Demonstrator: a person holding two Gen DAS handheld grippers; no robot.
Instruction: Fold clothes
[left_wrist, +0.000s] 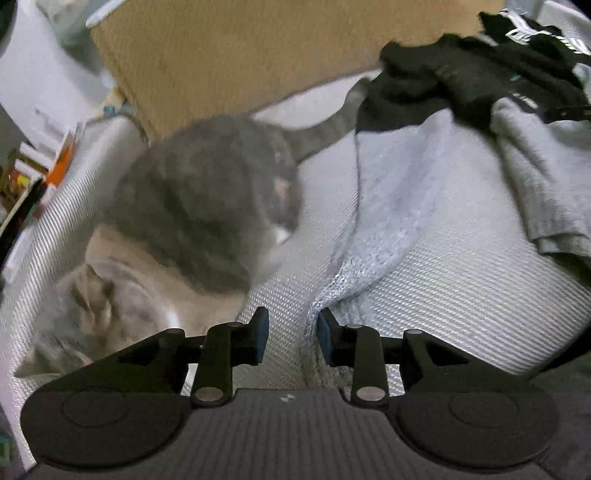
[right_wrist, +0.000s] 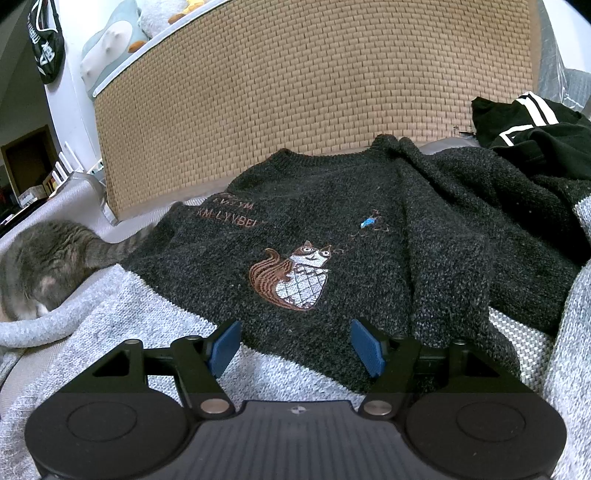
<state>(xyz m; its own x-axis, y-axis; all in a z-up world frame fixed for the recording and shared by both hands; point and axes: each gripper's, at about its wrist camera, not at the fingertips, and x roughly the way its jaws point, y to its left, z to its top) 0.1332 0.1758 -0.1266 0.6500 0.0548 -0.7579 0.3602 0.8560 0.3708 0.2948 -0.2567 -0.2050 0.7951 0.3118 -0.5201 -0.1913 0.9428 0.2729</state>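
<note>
A sweater lies spread on the bed, dark charcoal (right_wrist: 332, 229) above with an embroidered squirrel (right_wrist: 291, 277), light grey knit (left_wrist: 406, 206) below. My left gripper (left_wrist: 292, 336) stands open low over the mat. A corner of the light grey hem (left_wrist: 314, 321) lies against its right pad, and the left pad is clear of it. My right gripper (right_wrist: 295, 347) is open wide just above the line where the charcoal meets the light grey. Nothing is pinched between its blue pads.
A grey cat (left_wrist: 199, 206) crouches on the woven mat (left_wrist: 461, 295) just left of my left gripper, its tail reaching toward the sweater. A black garment with white stripes (right_wrist: 535, 136) is heaped at the far right. A woven headboard (right_wrist: 295, 92) closes the back.
</note>
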